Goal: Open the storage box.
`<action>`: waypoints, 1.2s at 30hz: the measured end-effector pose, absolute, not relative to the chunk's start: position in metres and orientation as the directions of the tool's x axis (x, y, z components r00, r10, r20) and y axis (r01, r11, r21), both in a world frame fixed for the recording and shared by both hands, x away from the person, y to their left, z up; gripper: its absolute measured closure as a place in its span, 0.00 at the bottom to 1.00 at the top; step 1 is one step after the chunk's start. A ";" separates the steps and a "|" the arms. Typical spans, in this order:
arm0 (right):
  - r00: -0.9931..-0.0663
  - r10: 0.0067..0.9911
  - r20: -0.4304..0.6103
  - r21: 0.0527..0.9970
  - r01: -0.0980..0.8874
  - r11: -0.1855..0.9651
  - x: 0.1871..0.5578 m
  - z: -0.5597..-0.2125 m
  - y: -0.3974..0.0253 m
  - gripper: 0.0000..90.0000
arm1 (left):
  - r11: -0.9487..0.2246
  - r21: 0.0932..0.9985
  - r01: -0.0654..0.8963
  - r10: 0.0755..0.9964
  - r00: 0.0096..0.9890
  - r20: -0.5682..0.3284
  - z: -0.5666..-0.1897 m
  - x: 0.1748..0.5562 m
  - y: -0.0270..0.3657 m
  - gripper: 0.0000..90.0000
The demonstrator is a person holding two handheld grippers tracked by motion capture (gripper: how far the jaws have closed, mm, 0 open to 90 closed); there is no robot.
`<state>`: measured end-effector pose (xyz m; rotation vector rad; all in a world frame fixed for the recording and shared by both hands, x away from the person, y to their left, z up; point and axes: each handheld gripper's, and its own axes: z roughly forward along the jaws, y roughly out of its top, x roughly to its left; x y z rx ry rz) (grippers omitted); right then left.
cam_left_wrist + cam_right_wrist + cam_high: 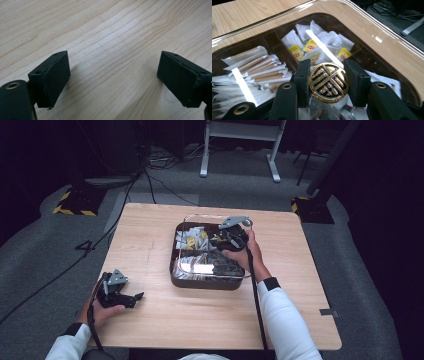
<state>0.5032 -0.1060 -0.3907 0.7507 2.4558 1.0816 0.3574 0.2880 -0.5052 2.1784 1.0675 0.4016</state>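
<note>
So your right gripper point(329, 82) is closed on the round gold-and-black knob point(328, 83) in the middle of the clear lid point(372, 37), jaws pinching it from both sides. That lid sits on the dark divided box point(205, 282) in the centre of the table point(150, 235), and in the high view your right hand point(245, 252) is right over its far half.

The lid looks like stiff clear plastic, probably light, but glossy and wide, so I'd guess it wants to tip or swing once it hangs off one small knob. The knob is hard and shiny, so it could slip in the jaws; hold it square across its widest part and lift straight up.

Through the lid you can see a compartment of tea bags point(312, 47) with yellow tags, and next to it one with long paper-wrapped sticks point(254, 65). More packets sit on the near side, but glare blurs them too much to name.

Your left gripper point(112, 82) is wide open with nothing in it, resting low over bare wood near the table's front left corner, well apart from the box
</note>
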 end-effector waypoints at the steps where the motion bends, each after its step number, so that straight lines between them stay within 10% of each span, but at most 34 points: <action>1: -0.789 0.602 -0.121 0.755 0.321 0.572 0.501 -0.386 -0.112 0.66 | -0.440 0.685 0.580 0.787 0.617 -0.017 -0.505 0.357 0.288 0.13; 36: -0.708 0.695 -0.123 0.771 0.373 0.516 0.487 -0.367 -0.206 0.66 | -0.441 0.685 0.580 0.786 0.618 -0.017 -0.505 0.357 0.288 0.13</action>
